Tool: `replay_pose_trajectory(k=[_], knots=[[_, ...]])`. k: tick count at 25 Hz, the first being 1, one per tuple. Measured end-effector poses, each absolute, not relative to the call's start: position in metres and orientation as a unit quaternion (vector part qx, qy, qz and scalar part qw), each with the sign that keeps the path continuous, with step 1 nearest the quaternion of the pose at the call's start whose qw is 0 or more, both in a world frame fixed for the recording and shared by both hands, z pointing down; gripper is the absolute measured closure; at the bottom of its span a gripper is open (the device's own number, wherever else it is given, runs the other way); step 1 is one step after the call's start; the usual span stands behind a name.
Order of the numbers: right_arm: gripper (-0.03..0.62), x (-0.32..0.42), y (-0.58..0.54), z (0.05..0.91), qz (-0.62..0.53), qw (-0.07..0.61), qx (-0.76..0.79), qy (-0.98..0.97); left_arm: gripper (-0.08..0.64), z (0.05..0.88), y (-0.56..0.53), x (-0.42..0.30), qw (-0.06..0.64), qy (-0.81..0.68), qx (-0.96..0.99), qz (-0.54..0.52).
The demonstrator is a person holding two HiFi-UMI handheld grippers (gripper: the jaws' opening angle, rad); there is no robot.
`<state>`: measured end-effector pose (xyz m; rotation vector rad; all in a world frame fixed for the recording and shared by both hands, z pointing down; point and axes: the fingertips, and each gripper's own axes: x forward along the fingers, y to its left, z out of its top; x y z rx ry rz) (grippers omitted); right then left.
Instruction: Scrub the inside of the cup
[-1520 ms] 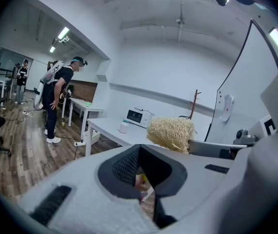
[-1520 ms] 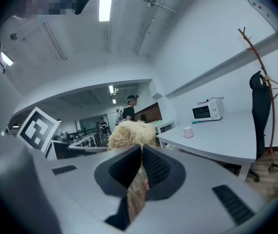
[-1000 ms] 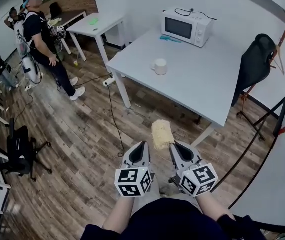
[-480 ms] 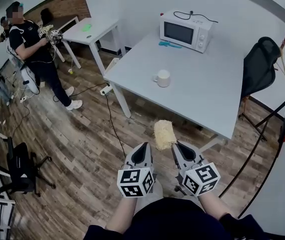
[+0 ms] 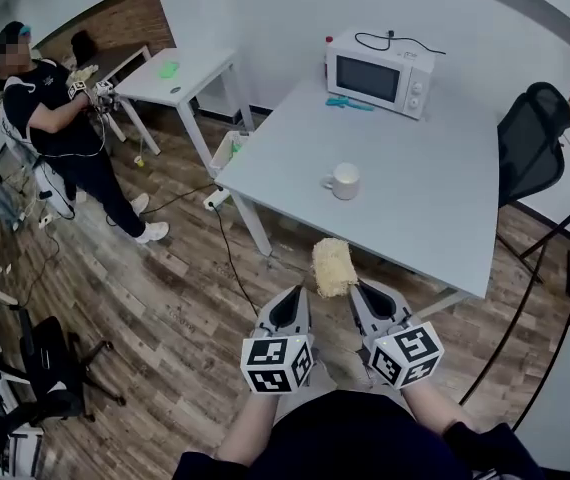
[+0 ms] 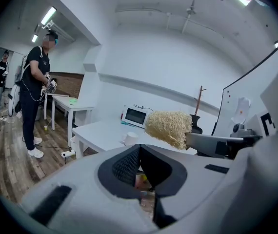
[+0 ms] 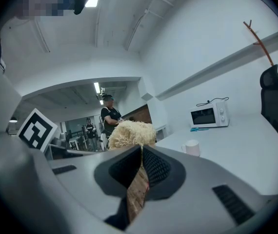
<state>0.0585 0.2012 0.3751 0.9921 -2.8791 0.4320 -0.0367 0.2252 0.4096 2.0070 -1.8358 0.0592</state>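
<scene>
1. Low in the middle of the head view, the left tool point(image 5: 292, 296) and the right tool point(image 5: 361, 290) sit side by side over the wooden floor point(image 5: 165, 298), their marker cubes toward the bottom edge. A pale, fibrous scrubber point(image 5: 332, 266) sticks up from the right tool's tip, near the closest edge of the grey surface point(image 5: 435, 208). The white cup point(image 5: 344, 181) stands upright on that surface just above centre, handle to the left, well apart from both tools. A microwave point(image 5: 380, 72) sits at the surface's far end near the top, with a teal object point(image 5: 350, 102) just in front of it. A black chair point(image 5: 530, 138) is at the right edge. A person point(image 5: 55, 128) stands at upper left beside a smaller surface point(image 5: 180, 73).

2. Centre-low in the left gripper view, the left tool point(image 6: 139, 147) has its jaws pressed together with nothing between them. The scrubber point(image 6: 168, 128) shows right of centre on the tip of the right tool point(image 6: 197, 141), which comes in from the right. The cup point(image 6: 129, 138) appears small, just left of the scrubber, with the microwave point(image 6: 135, 116) behind it.

3. Centre-low in the right gripper view, the right tool point(image 7: 142, 150) is clamped on the scrubber point(image 7: 130, 133), whose tuft rises above the jaw tips. The cup point(image 7: 191, 147) stands right of centre on the surface point(image 7: 246, 140), and the microwave point(image 7: 208, 115) is farther right and higher.
</scene>
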Motion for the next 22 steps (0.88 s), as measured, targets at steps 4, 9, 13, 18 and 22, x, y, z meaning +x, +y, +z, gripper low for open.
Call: replay_pose_trajectory(k=[4, 9, 13, 18, 22], knots=[[0.56, 0.038, 0.183, 0.38, 0.144, 0.032, 0.33, -0.932, 0.548, 0.408, 0.203, -0.057, 0.2, -0.653, 0.73, 0.025], [0.56, 0.024, 0.169, 0.385, 0.144, 0.036, 0.341, -0.928, 0.548, 0.41, 0.185, -0.077, 0.2, -0.647, 0.735, 0.024], [0.56, 0.023, 0.156, 0.387, 0.146, 0.04, 0.352, -0.923, 0.548, 0.416, 0.17, -0.085, 0.207, -0.645, 0.735, 0.02], [0.56, 0.031, 0.131, 0.392, 0.161, 0.039, 0.367, -0.915, 0.548, 0.422, 0.147, -0.087, 0.218, -0.641, 0.736, 0.02], [0.56, 0.032, 0.103, 0.398, 0.159, 0.036, 0.379, -0.911, 0.548, 0.43, 0.123, -0.09, 0.217, -0.635, 0.741, 0.027]])
